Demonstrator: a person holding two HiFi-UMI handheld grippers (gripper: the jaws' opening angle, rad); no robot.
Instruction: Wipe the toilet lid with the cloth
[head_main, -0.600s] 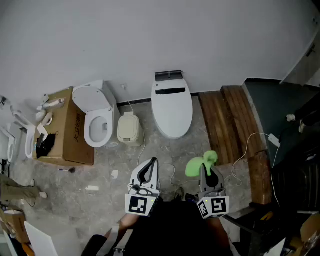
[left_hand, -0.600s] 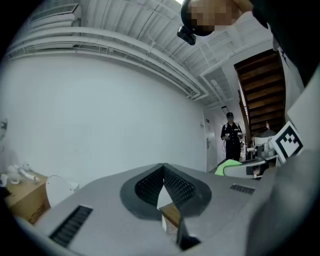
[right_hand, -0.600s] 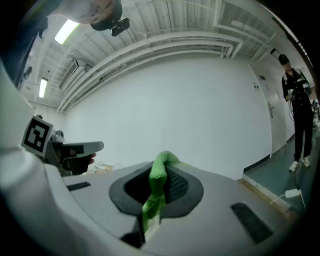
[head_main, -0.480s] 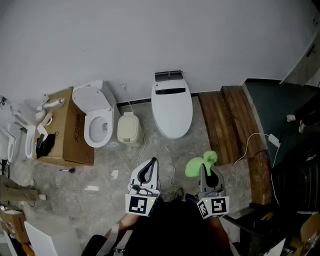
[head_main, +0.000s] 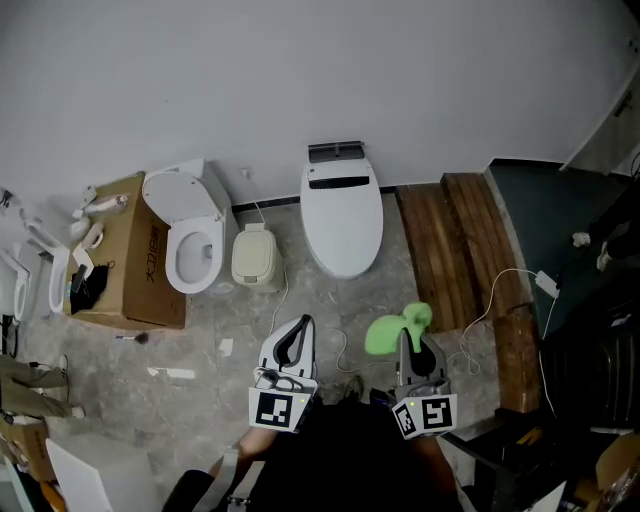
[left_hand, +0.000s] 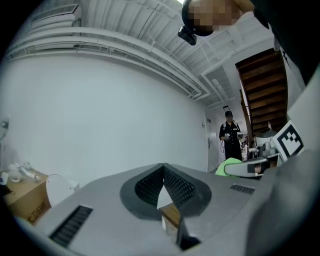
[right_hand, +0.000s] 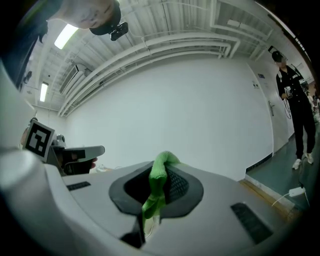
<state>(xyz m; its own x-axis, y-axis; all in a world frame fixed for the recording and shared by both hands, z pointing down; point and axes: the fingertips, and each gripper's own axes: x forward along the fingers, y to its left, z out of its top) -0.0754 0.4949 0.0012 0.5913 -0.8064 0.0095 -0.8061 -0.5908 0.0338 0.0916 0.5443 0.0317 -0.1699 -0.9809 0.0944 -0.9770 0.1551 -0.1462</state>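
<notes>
White wall (head_main: 300, 70) fills the far side of the room, and grey stone floor (head_main: 200, 340) runs from its foot toward the person. Along the floor's right edge lie dark wooden planks (head_main: 455, 240), one end against the wall. At the middle of the floor's far edge stands a toilet whose white toilet lid (head_main: 342, 215) is down and bare. Left of it is a second toilet (head_main: 190, 245) with its lid raised, and just beside that, toward the far left corner, a cardboard box (head_main: 130, 260) carrying white fittings. At the near edge of the head view both grippers point toward the wall, well apart from the closed toilet. The left gripper (head_main: 305, 322) has its jaws pressed together at the tips with nothing between them, as the left gripper view shows (left_hand: 163, 172). The right gripper (head_main: 404, 338) pinches the cloth (head_main: 395, 328), a bright green one that bulges out beyond the jaw tips; in the right gripper view the right gripper (right_hand: 161, 172) is clamped on the cloth (right_hand: 152, 197), which hangs as a folded strip between the ribbed pads. A small cream bin (head_main: 254, 258) sits between the two toilets, and a thin white cable (head_main: 500, 290) loops over the planks
</notes>
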